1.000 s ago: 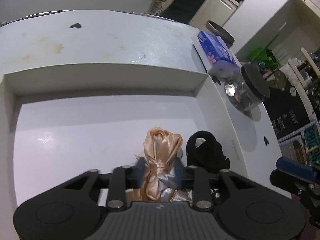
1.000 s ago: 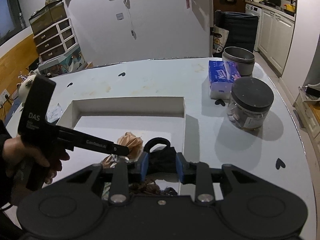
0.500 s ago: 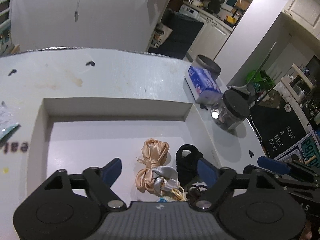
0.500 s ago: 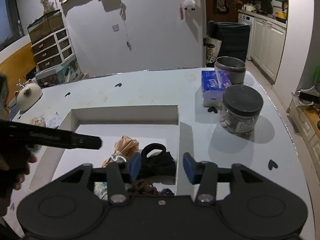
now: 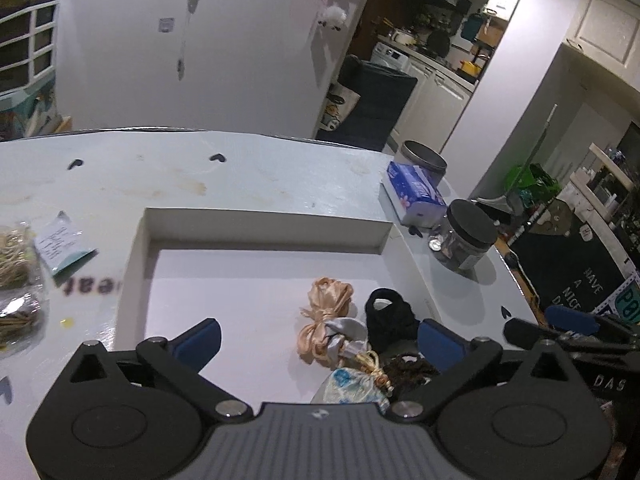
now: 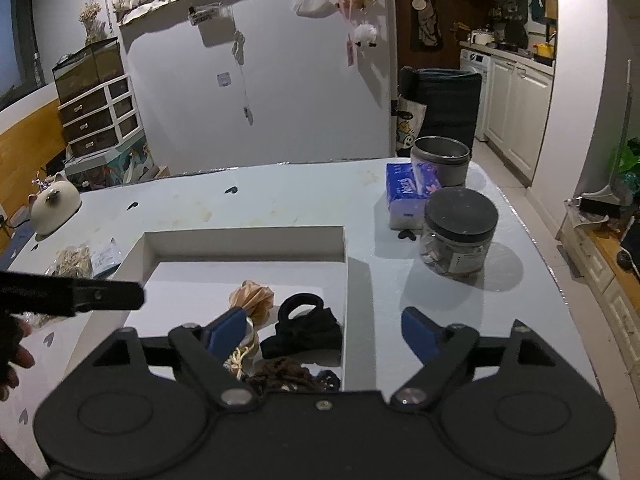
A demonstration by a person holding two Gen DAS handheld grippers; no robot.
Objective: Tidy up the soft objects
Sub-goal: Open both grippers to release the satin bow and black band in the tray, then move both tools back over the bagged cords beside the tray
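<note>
on the right gripper [image 5: 576,322] "das" is printed; both grippers splayed wide, left gripper [image 5: 318,340] empty

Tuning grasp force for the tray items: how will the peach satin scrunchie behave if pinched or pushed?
The scrunchie looks like gathered, knotted fabric, so it will probably squash and droop rather than hold shape. Its sheen suggests it may slip between smooth fingers. It looks light; a push would likely slide it over the tray floor, perhaps dragging the grey piece it touches.

Scrunchies [image 5: 328,320] in tray [image 5: 260,224] — jar [image 6: 460,232] right.
</note>
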